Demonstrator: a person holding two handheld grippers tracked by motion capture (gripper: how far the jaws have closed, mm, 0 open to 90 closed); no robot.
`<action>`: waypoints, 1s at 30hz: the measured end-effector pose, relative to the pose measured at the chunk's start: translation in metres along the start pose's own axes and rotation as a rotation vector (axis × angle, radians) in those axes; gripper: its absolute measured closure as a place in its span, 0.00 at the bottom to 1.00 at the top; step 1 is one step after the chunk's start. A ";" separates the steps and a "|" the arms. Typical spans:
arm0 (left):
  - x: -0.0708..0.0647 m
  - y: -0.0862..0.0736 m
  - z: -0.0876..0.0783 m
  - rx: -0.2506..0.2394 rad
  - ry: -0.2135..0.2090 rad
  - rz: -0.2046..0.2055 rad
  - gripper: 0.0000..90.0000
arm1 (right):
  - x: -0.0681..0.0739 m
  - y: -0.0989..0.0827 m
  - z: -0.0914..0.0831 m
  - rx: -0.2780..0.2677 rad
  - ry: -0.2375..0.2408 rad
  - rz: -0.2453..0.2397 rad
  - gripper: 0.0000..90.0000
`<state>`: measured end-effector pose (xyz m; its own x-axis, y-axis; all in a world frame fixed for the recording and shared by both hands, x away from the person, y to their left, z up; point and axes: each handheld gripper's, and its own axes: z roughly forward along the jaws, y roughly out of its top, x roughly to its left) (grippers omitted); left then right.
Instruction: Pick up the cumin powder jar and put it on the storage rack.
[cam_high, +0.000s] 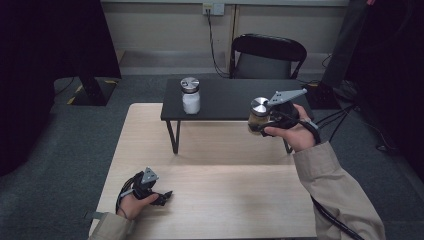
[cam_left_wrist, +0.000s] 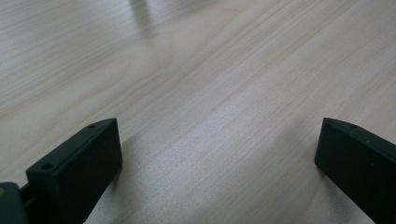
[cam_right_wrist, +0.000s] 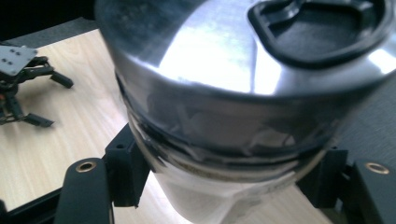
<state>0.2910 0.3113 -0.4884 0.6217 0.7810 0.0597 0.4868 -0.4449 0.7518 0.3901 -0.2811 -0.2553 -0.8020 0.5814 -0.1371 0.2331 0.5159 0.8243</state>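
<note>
High view: at centre right of the frame, the right gripper (cam_high: 261, 121) is seen clamped on a jar with a silver lid (cam_high: 259, 114), held in the air at the front edge of the black shelf (cam_high: 225, 102). In the right gripper view the jaws are pressed on the glass just under the lid (cam_right_wrist: 233, 51). By the look of it, the jar is being carried to or from the shelf; it should be kept upright, the grip kept firm, and the white-filled jar (cam_high: 190, 95) in the upper middle avoided. At lower left, the left gripper (cam_high: 162, 197) is rested on the wooden table (cam_high: 225, 200), its jaws wide apart and empty.
</note>
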 end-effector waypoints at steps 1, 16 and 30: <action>0.000 0.000 0.000 0.000 0.000 0.000 0.00 | -0.001 0.002 0.001 -0.004 -0.003 0.007 0.34; 0.000 0.000 0.000 0.000 0.001 0.000 0.00 | -0.011 0.022 0.016 0.000 -0.045 0.039 0.34; 0.000 0.000 0.000 -0.001 0.000 0.000 0.00 | -0.031 0.021 0.025 0.001 -0.092 0.103 0.34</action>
<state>0.2911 0.3114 -0.4885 0.6220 0.7807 0.0597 0.4862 -0.4449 0.7521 0.4335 -0.2729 -0.2478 -0.7198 0.6866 -0.1022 0.3118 0.4513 0.8361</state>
